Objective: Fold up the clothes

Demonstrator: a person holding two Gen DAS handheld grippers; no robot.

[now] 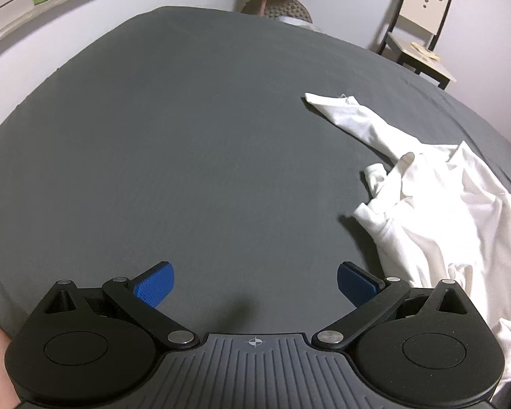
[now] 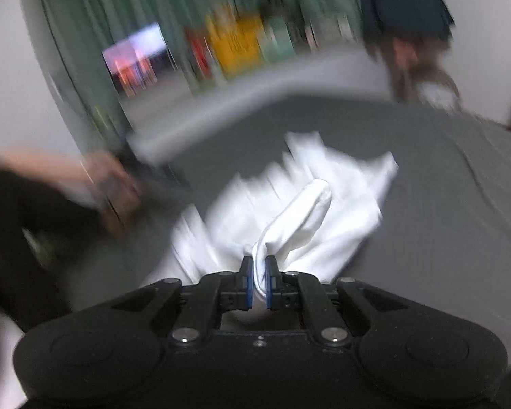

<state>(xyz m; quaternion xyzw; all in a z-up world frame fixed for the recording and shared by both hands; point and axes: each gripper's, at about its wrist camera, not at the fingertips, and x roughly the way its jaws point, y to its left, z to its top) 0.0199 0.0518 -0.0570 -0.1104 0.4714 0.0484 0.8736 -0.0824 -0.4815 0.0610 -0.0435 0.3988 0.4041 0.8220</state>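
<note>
Right gripper [image 2: 259, 281]: jaws clenched on a bunched fold of the white garment [image 2: 289, 204]; cloth is pinched between the blue pads [image 2: 249, 284] and rises in a tube-like loop just ahead of them. The rest of the garment is spread crumpled on the grey bed sheet [image 2: 443, 221] beyond the gripper. The right wrist view is heavily motion-blurred, so the blurred shape at left is probably a hand [image 2: 115, 184] with a dark sleeve, but detail cannot be made out.

Left gripper [image 1: 255, 284]: jaws released, spread wide, nothing held between the blue pads [image 1: 155, 286]. It is held above bare grey sheet [image 1: 187, 136], apart from the garment. The white garment [image 1: 443, 211] is seen to its right, rumpled, with one sleeve stretched away across the bed. A wooden chair [image 1: 422, 30] is seen against the wall past the far bed edge.
</note>
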